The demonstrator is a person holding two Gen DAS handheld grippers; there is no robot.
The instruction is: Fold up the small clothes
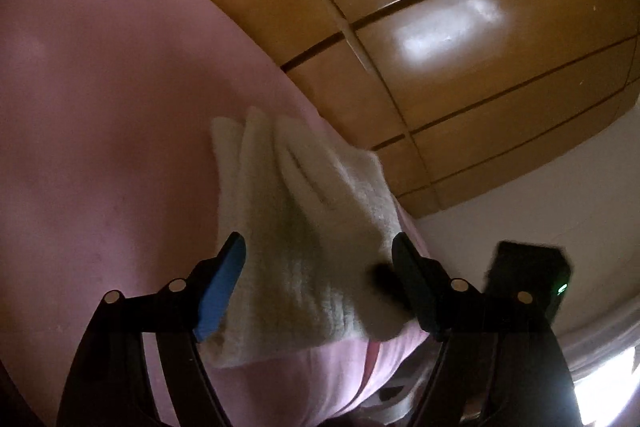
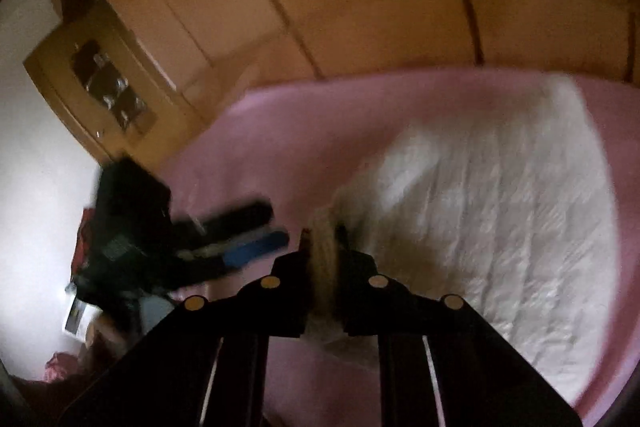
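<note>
Right tool (image 2: 324, 239) pinches a bunched edge of the white towel (image 2: 480, 211) lying on the pink bed (image 2: 280, 147), while left tool (image 1: 318, 259) hangs wide apart over the cloth.

In the right wrist view, motion blur smears almost everything. The left gripper (image 2: 256, 235) beside the white towel (image 2: 500, 211) is only a dark streak with a blue patch, so how its jaws stand cannot be read there. The towel's near corner is hidden between the closed jaws of the right gripper (image 2: 324, 251). The dark items on the wooden cabinet (image 2: 108, 87), far left of the towel, are too blurred to name.

In the left wrist view, the towel's near edge (image 1: 240, 351) is partly covered by the blue pad. The black device (image 1: 528, 275) right of the towel is blurred and unidentifiable. The pink bed sheet (image 1: 100, 107) is cut by the picture's edge.
</note>
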